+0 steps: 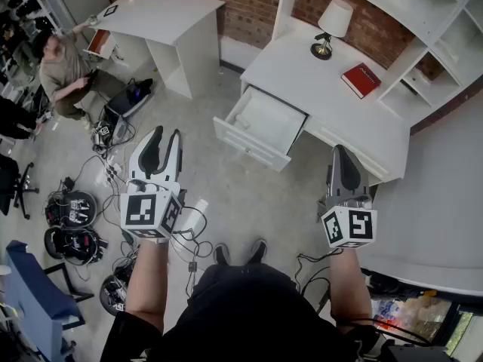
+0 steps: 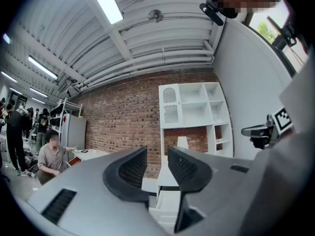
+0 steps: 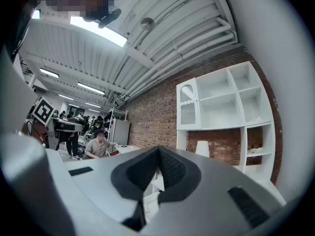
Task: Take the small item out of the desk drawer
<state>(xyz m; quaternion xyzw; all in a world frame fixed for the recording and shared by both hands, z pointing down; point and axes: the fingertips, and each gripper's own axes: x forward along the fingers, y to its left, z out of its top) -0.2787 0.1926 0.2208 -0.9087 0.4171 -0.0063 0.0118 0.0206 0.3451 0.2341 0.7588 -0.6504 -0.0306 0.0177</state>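
Note:
The white desk stands ahead to the right, with its drawer pulled open toward me. The drawer's inside looks plain white, and I cannot make out a small item in it. My left gripper is held level over the floor, left of and short of the drawer. It is open with nothing between its fingers. My right gripper hovers near the desk's front edge, right of the drawer, shut and empty, its fingertips meeting. Both gripper views face the desk and shelves.
On the desk stand a lamp and a red book, with a white shelf unit behind. A second white desk and a seated person are at the back left. Cables and gear lie on the floor at left.

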